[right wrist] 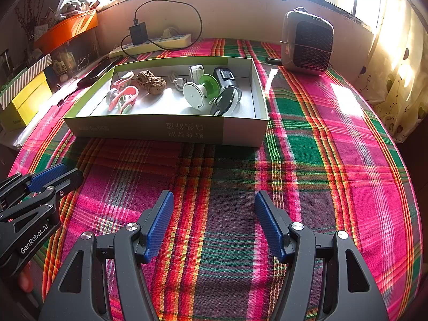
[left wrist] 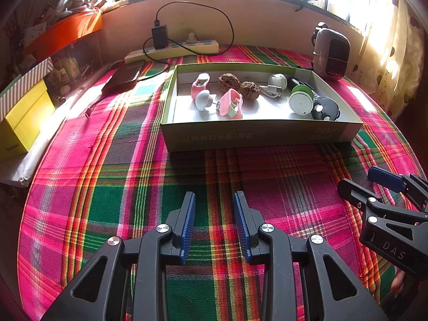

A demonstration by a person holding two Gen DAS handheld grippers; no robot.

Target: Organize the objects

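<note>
A shallow green-and-white cardboard box (left wrist: 256, 135) (right wrist: 165, 129) lies on the plaid cloth. It holds small items: two walnuts (left wrist: 238, 85) (right wrist: 151, 81), pink plastic pieces (left wrist: 231, 104) (right wrist: 121, 97), a white-and-green spool (left wrist: 301, 101) (right wrist: 199, 93), a white cable plug (left wrist: 272, 89) and dark round gadgets (left wrist: 325, 109) (right wrist: 226, 97). My left gripper (left wrist: 214, 200) is open and empty over the cloth in front of the box; it also shows in the right wrist view (right wrist: 57, 175). My right gripper (right wrist: 214, 200) is open wider and empty; it also shows in the left wrist view (left wrist: 366, 179).
A small heater (left wrist: 330, 52) (right wrist: 307, 42) stands at the back right. A power strip (left wrist: 174, 50) (right wrist: 152, 44) with a black charger lies by the wall, a dark tablet (left wrist: 124, 76) beside it. Yellow boxes (left wrist: 24, 117) and an orange box (left wrist: 64, 32) stand on the left.
</note>
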